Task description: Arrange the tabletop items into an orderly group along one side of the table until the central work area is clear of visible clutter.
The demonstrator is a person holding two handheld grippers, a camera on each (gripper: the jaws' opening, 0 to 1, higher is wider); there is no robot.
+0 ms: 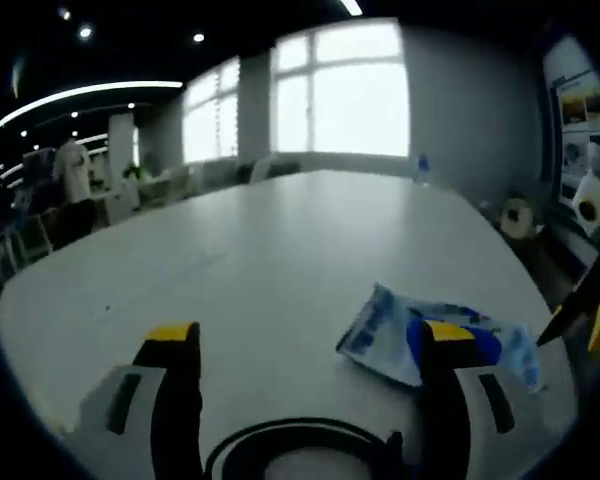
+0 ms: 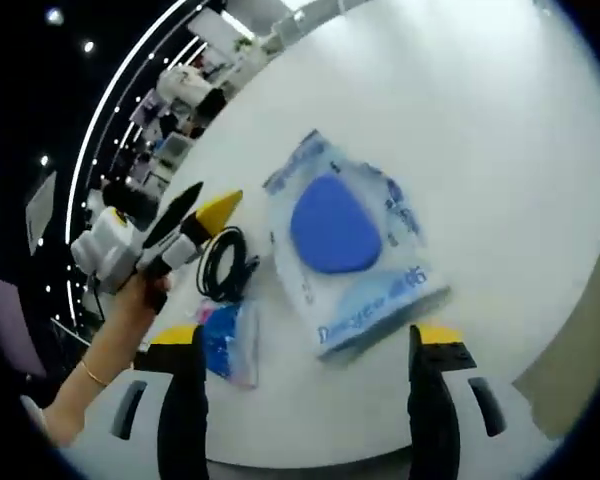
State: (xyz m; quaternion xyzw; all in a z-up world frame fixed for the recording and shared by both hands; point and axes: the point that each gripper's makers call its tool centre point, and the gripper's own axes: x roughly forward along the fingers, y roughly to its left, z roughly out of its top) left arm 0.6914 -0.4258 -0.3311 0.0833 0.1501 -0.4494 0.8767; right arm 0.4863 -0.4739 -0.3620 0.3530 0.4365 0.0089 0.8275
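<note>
Yellow-tipped jaws of the right gripper rise from the bottom of the right gripper view, spread wide and holding nothing, hovering over the white table. Just beyond them, at centre frame, lies a large clear packet with a blue rounded pad inside, tilted, its near edge between the two jaw tips. Lower left, a smaller blue packet sits beside the left jaw, and just above it a coil of black cable rests on the tabletop. Coming in from the left, a hand grips the left gripper, its black and yellow tips pointing toward the cable; how far apart they stand I cannot tell here. Over to the left gripper view: that gripper's own jaws stand wide apart with nothing between them, above the same pale table. A blue-and-white packet lies at lower right, partly behind the right-hand jaw. At the far right edge, black and yellow tips of the other gripper poke in.
</note>
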